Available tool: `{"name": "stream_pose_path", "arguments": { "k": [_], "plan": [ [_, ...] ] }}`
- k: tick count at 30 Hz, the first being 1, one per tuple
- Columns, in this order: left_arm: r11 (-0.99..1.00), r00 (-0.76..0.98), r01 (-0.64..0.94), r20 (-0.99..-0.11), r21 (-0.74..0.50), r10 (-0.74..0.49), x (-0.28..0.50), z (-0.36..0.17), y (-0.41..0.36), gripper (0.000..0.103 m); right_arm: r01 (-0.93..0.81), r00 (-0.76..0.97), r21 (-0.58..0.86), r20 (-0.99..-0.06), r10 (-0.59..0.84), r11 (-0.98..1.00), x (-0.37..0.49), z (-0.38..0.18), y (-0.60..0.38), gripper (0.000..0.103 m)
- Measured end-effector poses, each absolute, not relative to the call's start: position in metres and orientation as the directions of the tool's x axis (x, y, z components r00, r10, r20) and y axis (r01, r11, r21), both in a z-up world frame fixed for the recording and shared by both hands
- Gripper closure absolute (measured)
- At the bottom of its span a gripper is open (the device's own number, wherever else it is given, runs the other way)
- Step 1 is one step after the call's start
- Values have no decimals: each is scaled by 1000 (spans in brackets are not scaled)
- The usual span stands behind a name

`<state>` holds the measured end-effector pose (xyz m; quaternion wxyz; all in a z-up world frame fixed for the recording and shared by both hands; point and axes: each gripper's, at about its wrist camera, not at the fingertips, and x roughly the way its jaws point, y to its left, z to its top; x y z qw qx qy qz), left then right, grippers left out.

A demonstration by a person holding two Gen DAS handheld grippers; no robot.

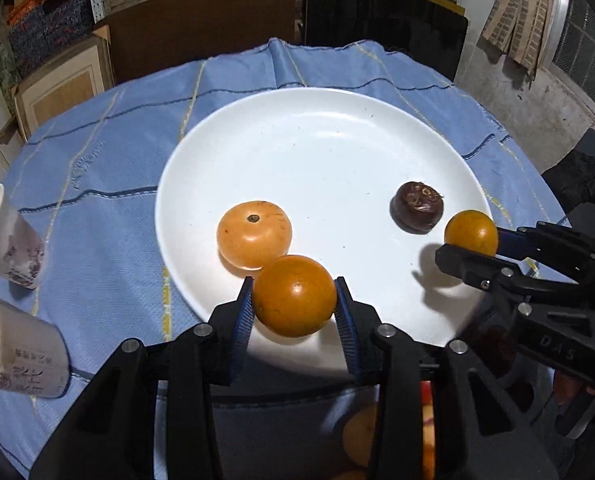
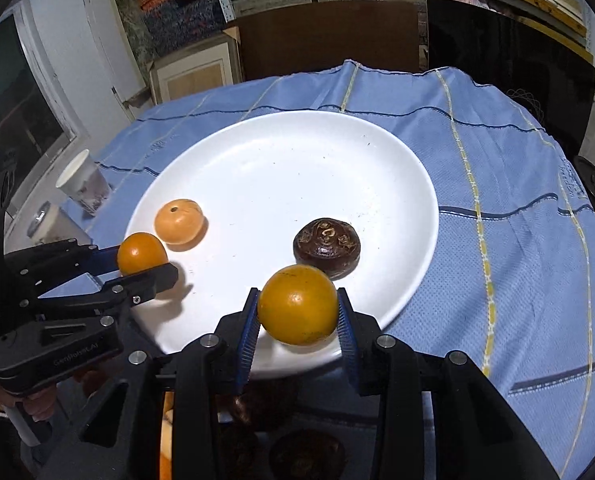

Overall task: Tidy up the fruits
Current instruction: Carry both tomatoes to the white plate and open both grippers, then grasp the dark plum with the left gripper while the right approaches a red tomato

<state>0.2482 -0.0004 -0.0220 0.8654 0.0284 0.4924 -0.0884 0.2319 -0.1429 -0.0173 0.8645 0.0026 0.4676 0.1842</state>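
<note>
Two orange fruits are in the tools' grip above a white plate (image 1: 257, 128) that sits on a worktop covered by a blue cloth (image 1: 109, 128) with thin dark and pale stripes. From the left wrist view, the left tool (image 1: 294, 300) is clenched on a round orange fruit (image 1: 294, 295), its blue pads pressing both sides, over the plate's near rim. Just behind that fruit, a paler, flattened orange fruit (image 1: 254, 234) lies on the plate with its dark stem spot up. Farther right on the plate lies a dark brown, wrinkled fruit (image 1: 416, 207). Beside it the right tool (image 1: 473, 246) comes in from the right edge, gripping a smaller-looking orange fruit (image 1: 470, 233). Two paper cups (image 1: 7, 240) stand on the cloth at the left edge, apart from the plate. From the right wrist view, the right tool (image 2: 297, 306) is clamped on its orange fruit (image 2: 297, 304) over the plate's (image 2: 297, 152) near edge, with the dark brown fruit (image 2: 326, 247) lying on the plate just behind it. The pale flattened fruit (image 2: 180, 221) lies toward the plate's left side, and just in front of it the left tool (image 2: 143, 264) holds its orange fruit (image 2: 142, 252). A paper cup (image 2: 83, 186) stands on the blue cloth (image 2: 497, 160) left of the plate. Below both tools, more fruit shows dimly in shadow, too blurred to tell what holds it.
</note>
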Motion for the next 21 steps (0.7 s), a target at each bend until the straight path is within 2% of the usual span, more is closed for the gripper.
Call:
{"name": "stream_pose_path", "arguments": {
  "k": [2, 3, 4, 5, 6, 7, 10, 13, 21],
  "plan": [
    [985, 478, 162, -868, -62, -133, 259, -28, 2, 64, -330, 494, 152, -813, 308, 932, 235, -19, -138, 65],
    [985, 473, 155, -869, -78, -143, 262, -28, 4, 63, -330, 509, 127, -811, 290, 935, 234, -18, -136, 62],
    [986, 476, 143, -868, -82, -141, 263, -27, 5, 57, -326, 523, 114, -805, 279, 938, 233, -15, -135, 56],
    [988, 490, 134, -861, -77, -134, 262, -22, 6, 51, -326, 543, 113, -790, 284, 939, 229, -9, -137, 54],
    [990, 516, 126, -847, -67, -123, 258, -14, 7, 34, -333, 557, 128, -773, 304, 934, 223, -2, -139, 52],
    [991, 540, 121, -833, -61, -117, 253, -6, 9, 26, -338, 573, 143, -753, 324, 930, 216, 5, -142, 51],
    [989, 601, 141, -791, -40, -118, 233, 19, 10, 26, -324, 611, 166, -715, 340, 931, 199, 23, -155, 45],
    [986, 616, 159, -777, -43, -133, 212, 32, 13, 26, -329, 619, 197, -694, 368, 924, 179, 32, -167, 44],
    [989, 622, 141, -773, -46, -125, 151, 34, 31, 26, -284, 616, 235, -698, 364, 930, 120, 25, -198, 39]
  ]
}}
